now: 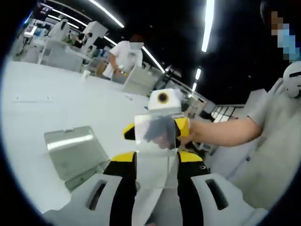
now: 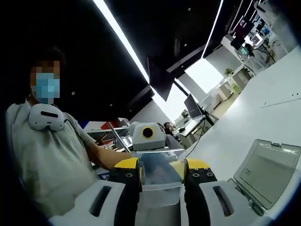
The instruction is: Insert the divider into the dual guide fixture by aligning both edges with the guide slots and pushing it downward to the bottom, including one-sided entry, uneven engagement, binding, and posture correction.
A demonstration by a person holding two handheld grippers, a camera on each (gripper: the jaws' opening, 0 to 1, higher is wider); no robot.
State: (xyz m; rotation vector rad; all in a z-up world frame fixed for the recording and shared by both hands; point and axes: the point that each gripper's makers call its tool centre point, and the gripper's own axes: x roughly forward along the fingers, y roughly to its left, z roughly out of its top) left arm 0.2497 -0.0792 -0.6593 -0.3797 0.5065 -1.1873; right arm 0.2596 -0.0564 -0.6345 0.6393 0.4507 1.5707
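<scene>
A clear plastic divider [image 1: 153, 167] is held up in the air between my two grippers, which face each other. In the left gripper view my left gripper [image 1: 157, 159] is shut on its near edge, yellow-tipped jaws on either side. My right gripper [image 1: 156, 130] comes in from beyond and is clamped on the far edge. The right gripper view has the same clear divider [image 2: 160, 176] between the jaws of my right gripper [image 2: 161, 165], with the left gripper [image 2: 149, 149] behind it. A clear plastic fixture [image 1: 75, 149] lies flat on the white table, apart from the divider.
The white table [image 1: 56, 103] stretches far to the left. The clear fixture [image 2: 268, 172] lies at lower right in the right gripper view. The person [image 2: 42, 160] holding the grippers stands close, forearm [image 1: 225, 132] reaching in. Another person [image 1: 126, 56] works at a far bench.
</scene>
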